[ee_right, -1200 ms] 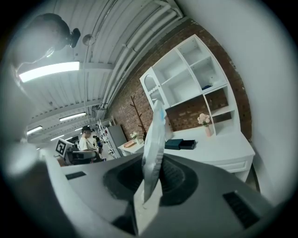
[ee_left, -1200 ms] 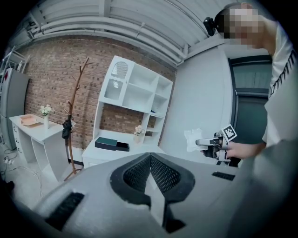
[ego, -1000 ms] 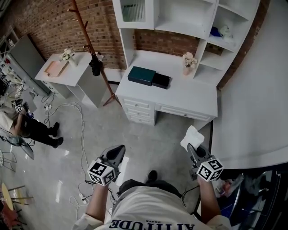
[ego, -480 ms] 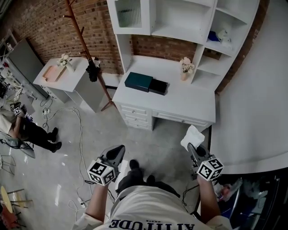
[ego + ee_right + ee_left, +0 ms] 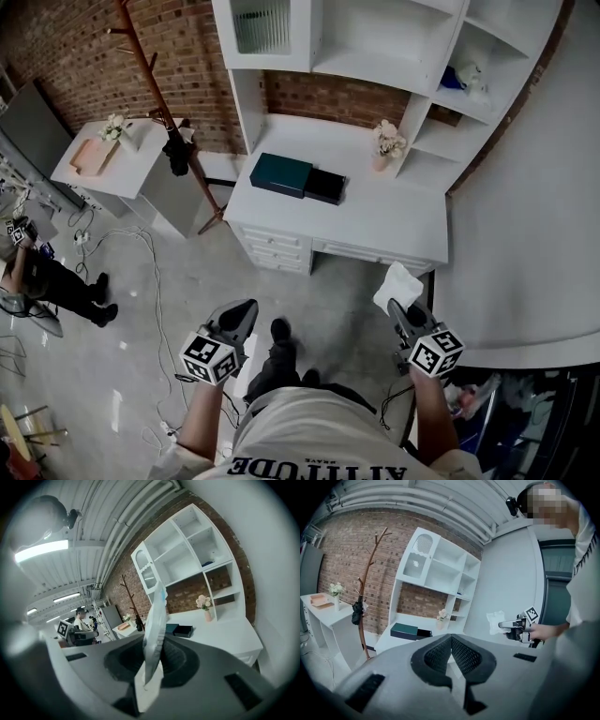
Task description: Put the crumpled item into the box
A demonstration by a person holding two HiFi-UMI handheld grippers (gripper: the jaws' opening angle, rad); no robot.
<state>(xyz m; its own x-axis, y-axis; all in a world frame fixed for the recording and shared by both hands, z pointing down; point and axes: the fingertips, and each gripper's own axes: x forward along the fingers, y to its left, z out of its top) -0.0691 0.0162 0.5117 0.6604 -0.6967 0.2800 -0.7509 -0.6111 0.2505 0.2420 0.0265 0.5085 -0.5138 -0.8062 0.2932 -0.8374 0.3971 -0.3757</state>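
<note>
We grip the crumpled item (image 5: pixel 399 284) in our right claw (image 5: pixel 396 306), left claw (image 5: pixel 246 309) clenched empty, box (image 5: pixel 281 174) well ahead

The crumpled paper (image 5: pixel 399 284) in my right claw (image 5: pixel 397 306) is white; the cube (image 5: pixel 436 350) on it bears black-and-white squares; the tabletop (image 5: pixel 394 217) is white; the box (image 5: pixel 280 174) dark teal; the wall (image 5: pixel 66 56) red brick; the floor (image 5: pixel 141 281) grey.

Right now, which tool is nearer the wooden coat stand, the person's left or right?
Left. The left tool hangs short of the coat stand, slightly to its right; the right tool, gripping the crumpled item, is much farther right, before the desk.
</note>
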